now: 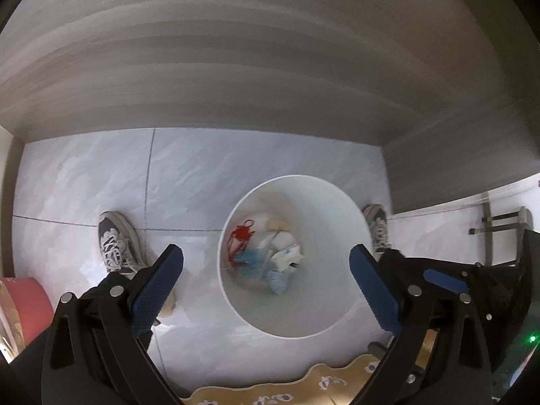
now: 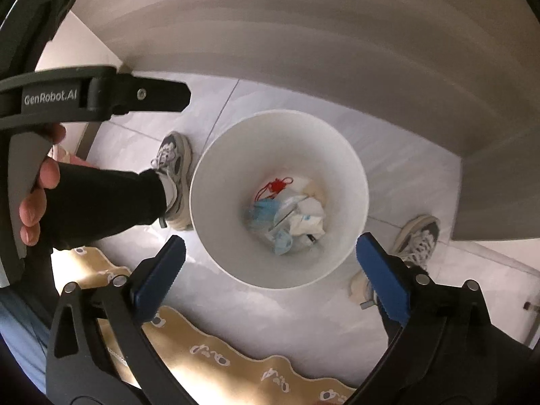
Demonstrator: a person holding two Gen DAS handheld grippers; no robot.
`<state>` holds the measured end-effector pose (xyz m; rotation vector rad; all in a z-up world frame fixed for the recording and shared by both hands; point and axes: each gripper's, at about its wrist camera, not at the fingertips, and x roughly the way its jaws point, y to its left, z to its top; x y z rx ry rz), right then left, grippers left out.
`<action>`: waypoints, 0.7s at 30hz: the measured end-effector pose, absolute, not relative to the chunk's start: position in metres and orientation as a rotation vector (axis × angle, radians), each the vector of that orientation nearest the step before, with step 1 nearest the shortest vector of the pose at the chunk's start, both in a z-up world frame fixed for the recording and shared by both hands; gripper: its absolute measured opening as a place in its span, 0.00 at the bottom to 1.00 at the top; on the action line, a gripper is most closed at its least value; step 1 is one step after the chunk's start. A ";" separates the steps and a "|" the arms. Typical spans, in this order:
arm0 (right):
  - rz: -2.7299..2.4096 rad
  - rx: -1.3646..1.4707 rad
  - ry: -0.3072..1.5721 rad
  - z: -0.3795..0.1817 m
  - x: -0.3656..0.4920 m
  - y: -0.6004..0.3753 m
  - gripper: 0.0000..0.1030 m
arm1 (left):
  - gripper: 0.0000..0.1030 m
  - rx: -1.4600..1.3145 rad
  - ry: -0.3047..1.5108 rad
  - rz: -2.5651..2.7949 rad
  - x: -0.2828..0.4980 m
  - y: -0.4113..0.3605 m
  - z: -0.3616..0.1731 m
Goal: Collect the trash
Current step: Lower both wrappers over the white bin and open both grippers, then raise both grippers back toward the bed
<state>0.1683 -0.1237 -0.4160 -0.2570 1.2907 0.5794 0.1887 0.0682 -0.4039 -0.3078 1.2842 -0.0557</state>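
Observation:
A white round trash bin (image 1: 324,202) stands on the tiled floor, seen from above in both views (image 2: 337,155). At its bottom lies trash (image 1: 270,256): a red string piece, blue masks, white crumpled paper; it also shows in the right wrist view (image 2: 290,216). My left gripper (image 1: 266,283) is open and empty, held above the bin's near part. My right gripper (image 2: 270,270) is open and empty above the bin's near rim. The left gripper's body (image 2: 94,96) shows at the left of the right wrist view.
The person's sneakers (image 1: 116,241) (image 2: 416,241) stand on either side of the bin. A grey wood-grain panel (image 1: 270,67) runs behind it. A tan scalloped mat (image 2: 216,354) lies on the near floor. A pink object (image 1: 27,307) is at far left.

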 end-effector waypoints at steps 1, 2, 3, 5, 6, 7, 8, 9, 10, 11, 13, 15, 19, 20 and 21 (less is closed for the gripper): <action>0.574 -0.252 1.275 -0.410 0.167 -0.127 0.95 | 0.94 -0.313 1.263 -0.063 0.185 0.069 -0.398; 0.570 -0.245 1.260 -0.403 0.164 -0.129 0.95 | 0.94 -0.325 1.237 -0.071 0.182 0.069 -0.391; 0.569 -0.235 1.244 -0.395 0.162 -0.132 0.95 | 0.94 -0.334 1.217 -0.082 0.179 0.069 -0.383; 0.565 -0.212 1.206 -0.377 0.158 -0.139 0.95 | 0.94 -0.342 1.183 -0.093 0.171 0.067 -0.367; 0.558 -0.199 1.180 -0.366 0.155 -0.145 0.95 | 0.94 -0.341 1.172 -0.099 0.167 0.067 -0.359; 0.547 -0.186 1.156 -0.355 0.153 -0.150 0.95 | 0.94 -0.339 1.163 -0.106 0.162 0.065 -0.351; 0.531 -0.170 1.126 -0.343 0.149 -0.157 0.95 | 0.94 -0.335 1.154 -0.114 0.157 0.062 -0.343; 0.509 -0.153 1.097 -0.331 0.145 -0.164 0.95 | 0.94 -0.331 1.144 -0.126 0.151 0.059 -0.334; 0.492 -0.137 1.073 -0.320 0.141 -0.171 0.95 | 0.94 -0.329 1.135 -0.137 0.145 0.056 -0.326; 0.479 -0.119 1.052 -0.310 0.136 -0.178 0.95 | 0.94 -0.323 1.122 -0.151 0.137 0.053 -0.317; 0.448 -0.103 1.009 -0.291 0.127 -0.189 0.95 | 0.94 -0.303 1.093 -0.189 0.122 0.044 -0.298; 0.401 -0.092 0.969 -0.274 0.116 -0.199 0.95 | 0.94 -0.245 1.055 -0.187 0.106 0.031 -0.278; 0.415 -0.051 0.925 -0.244 0.101 -0.212 0.95 | 0.94 -0.194 0.989 -0.178 0.081 0.009 -0.238; 0.427 -0.042 0.914 -0.236 0.098 -0.214 0.95 | 0.94 -0.188 0.978 -0.165 0.077 0.006 -0.228; 0.433 -0.044 0.899 -0.227 0.095 -0.215 0.95 | 0.94 -0.182 0.971 -0.149 0.073 0.004 -0.219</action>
